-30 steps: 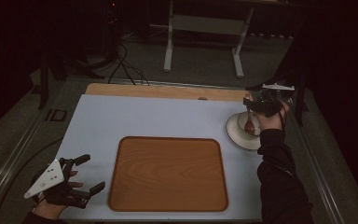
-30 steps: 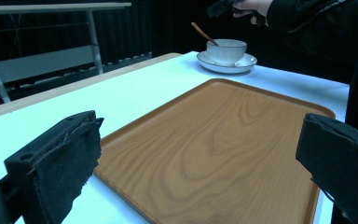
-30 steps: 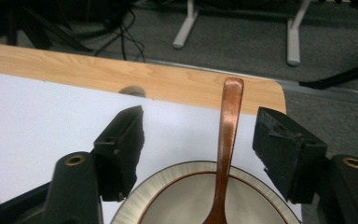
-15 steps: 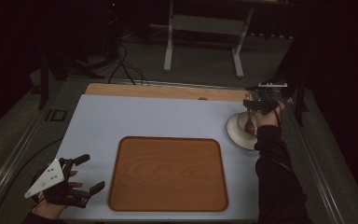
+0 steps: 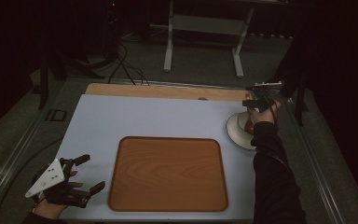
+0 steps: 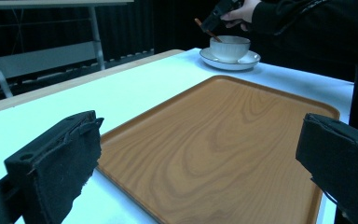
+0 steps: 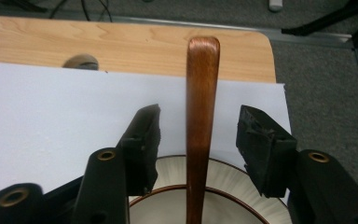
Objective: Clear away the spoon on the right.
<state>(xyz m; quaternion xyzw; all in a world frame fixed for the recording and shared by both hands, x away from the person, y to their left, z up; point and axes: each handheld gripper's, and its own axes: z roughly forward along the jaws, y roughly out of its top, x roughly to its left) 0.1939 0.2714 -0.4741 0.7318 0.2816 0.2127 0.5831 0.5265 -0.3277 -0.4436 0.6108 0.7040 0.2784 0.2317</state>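
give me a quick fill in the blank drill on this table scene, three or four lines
1. The wooden spoon handle stands between the jaws of the ____ claw.
2. The bowl sits on a ____.
3. The wooden tray carries ____ objects.
4. The jaws of the left claw are ____.

Missing words: right; saucer; no; open

Spoon (image 7: 200, 130) lower end cut off by frame edge.
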